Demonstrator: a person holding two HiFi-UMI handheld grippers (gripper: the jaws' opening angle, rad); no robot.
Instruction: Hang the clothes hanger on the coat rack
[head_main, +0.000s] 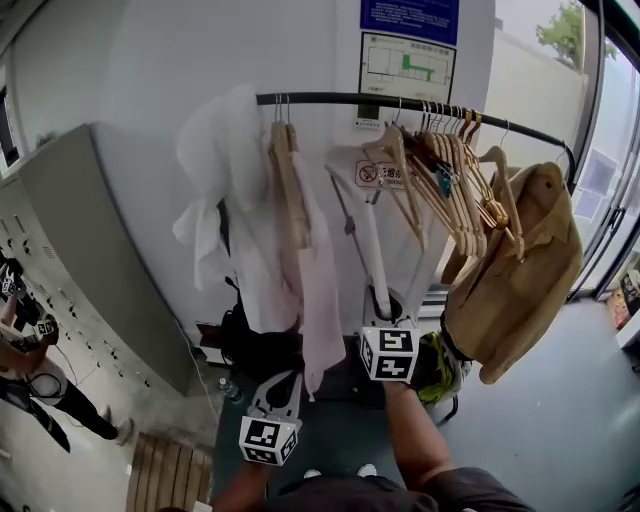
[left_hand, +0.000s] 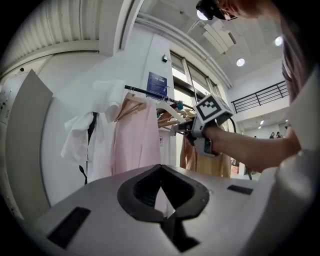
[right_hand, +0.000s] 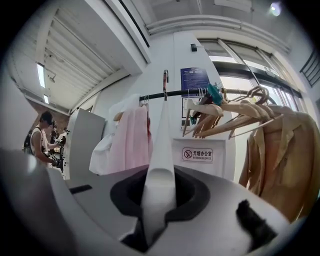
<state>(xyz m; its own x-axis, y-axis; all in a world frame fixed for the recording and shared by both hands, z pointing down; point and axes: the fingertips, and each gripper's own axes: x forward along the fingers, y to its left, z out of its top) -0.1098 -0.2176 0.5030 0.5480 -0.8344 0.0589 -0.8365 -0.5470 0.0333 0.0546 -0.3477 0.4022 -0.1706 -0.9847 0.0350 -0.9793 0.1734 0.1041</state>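
I read the hanger (right_hand: 159, 150) in my right tool (right_hand: 159, 197) as smooth white plastic with a faint sheen. The tool's shell is matt grey plastic. The rail (head_main: 330, 97) is smooth black metal, the wooden hangers (head_main: 445, 190) are pale and varnished, and the pink garment (head_main: 322, 300) and tan jacket (head_main: 520, 270) are soft matt cloth.

White wall (head_main: 140, 60) at 12 o'clock. Grey cabinet (head_main: 80, 230) at 9 o'clock; windows (head_main: 605, 180) at 3 o'clock. Grey floor (head_main: 570, 420).

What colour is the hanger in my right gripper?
White. The hanger shows best in the right gripper view, standing between the right gripper jaws.
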